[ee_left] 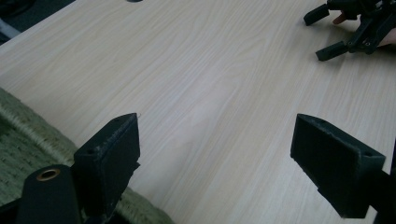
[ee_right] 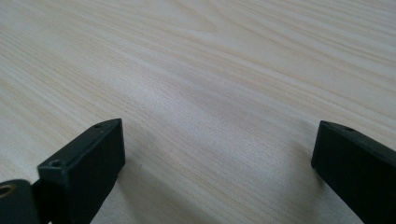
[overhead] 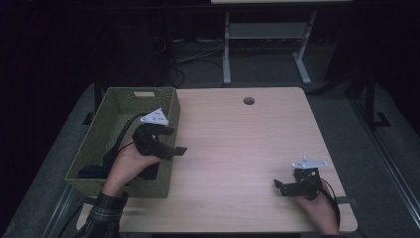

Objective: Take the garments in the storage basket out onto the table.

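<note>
A green woven basket (overhead: 168,106) stands on the left part of the light wooden table (overhead: 237,144). My left gripper (overhead: 176,141) hovers over the basket's right rim, jaws pointing right over the tabletop. In the left gripper view my left gripper (ee_left: 215,122) is open with bare wood between its jaws, and the basket's rim (ee_left: 28,135) lies at lower left. My right gripper (overhead: 279,188) rests low near the table's front right corner, pointing left. It stands open with nothing between its jaws (ee_right: 218,126). It also appears far off as the right gripper (ee_left: 327,32).
Something dark (overhead: 91,171) lies in the basket's near end. A round cable hole (overhead: 248,100) sits near the table's far edge. Beyond the table stand white desk legs (overhead: 227,54) and floor cables. The table's front edge runs just under my right hand.
</note>
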The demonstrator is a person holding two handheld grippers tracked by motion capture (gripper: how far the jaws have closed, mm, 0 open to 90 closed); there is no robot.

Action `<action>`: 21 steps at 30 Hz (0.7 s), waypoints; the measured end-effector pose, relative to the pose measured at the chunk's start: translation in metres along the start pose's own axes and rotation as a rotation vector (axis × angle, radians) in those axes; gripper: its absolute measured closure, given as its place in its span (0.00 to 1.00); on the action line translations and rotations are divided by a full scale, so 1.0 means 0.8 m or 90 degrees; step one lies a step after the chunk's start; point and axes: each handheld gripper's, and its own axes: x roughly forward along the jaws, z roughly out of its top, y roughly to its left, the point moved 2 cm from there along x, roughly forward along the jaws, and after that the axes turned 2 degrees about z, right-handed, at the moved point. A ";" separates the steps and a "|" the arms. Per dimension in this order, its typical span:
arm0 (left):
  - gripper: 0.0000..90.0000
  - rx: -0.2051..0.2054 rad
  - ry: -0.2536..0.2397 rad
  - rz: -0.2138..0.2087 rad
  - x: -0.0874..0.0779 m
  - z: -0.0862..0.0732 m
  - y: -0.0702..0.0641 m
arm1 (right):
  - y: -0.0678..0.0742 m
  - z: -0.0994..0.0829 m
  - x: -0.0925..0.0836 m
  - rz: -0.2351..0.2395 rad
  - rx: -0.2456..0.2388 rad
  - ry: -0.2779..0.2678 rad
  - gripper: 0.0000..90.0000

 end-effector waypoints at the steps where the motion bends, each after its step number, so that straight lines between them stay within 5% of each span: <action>1: 0.17 0.003 0.003 0.003 -0.002 -0.001 0.002 | 0.000 0.000 0.000 0.000 0.000 0.000 0.03; 21: 0.17 -0.020 0.011 0.049 -0.047 -0.029 0.032 | 0.000 0.000 0.000 0.001 0.001 -0.001 0.03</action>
